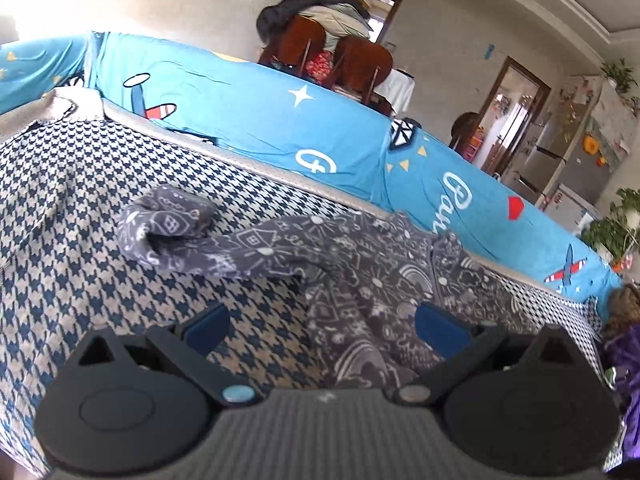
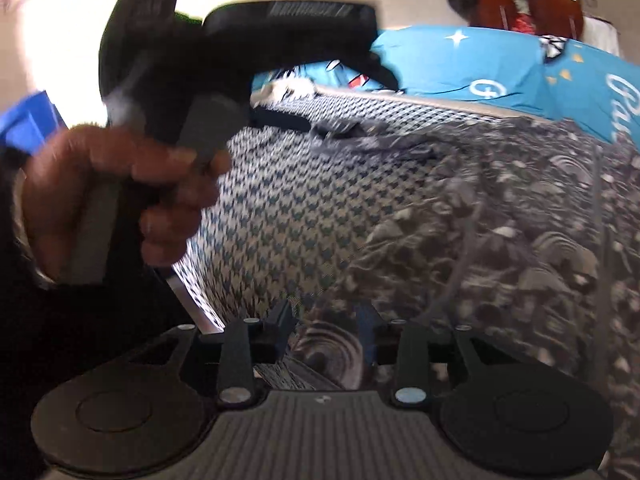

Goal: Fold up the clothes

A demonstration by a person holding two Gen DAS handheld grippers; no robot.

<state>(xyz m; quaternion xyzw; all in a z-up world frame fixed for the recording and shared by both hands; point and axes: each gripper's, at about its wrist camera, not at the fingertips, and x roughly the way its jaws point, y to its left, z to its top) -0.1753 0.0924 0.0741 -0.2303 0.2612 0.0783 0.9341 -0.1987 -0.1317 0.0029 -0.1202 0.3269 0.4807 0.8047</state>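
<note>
Houndstooth sofa seat (image 1: 80,240) carries the grey patterned garment (image 1: 360,272), sprawled toward the back edge by the blue cover (image 1: 248,120). My left gripper (image 1: 320,326) gapes wide over its near hem. My right gripper (image 2: 326,330): jaws apart, cloth between, grip unclear.

1. Left gripper (image 1: 322,326): black linkage arms, blue pads (image 1: 206,326), round black discs on both sides, silver pivot screws, ribbed grey body at the bottom.
2. Right gripper (image 2: 326,330): same black arms, dark blue pads, silver screws, ribbed grey body with a small white mark.
3. From the right wrist view, the left gripper shows a grey handle (image 2: 90,236) and black housing.
4. Hand (image 2: 120,196): dark sleeve at the wrist.
</note>
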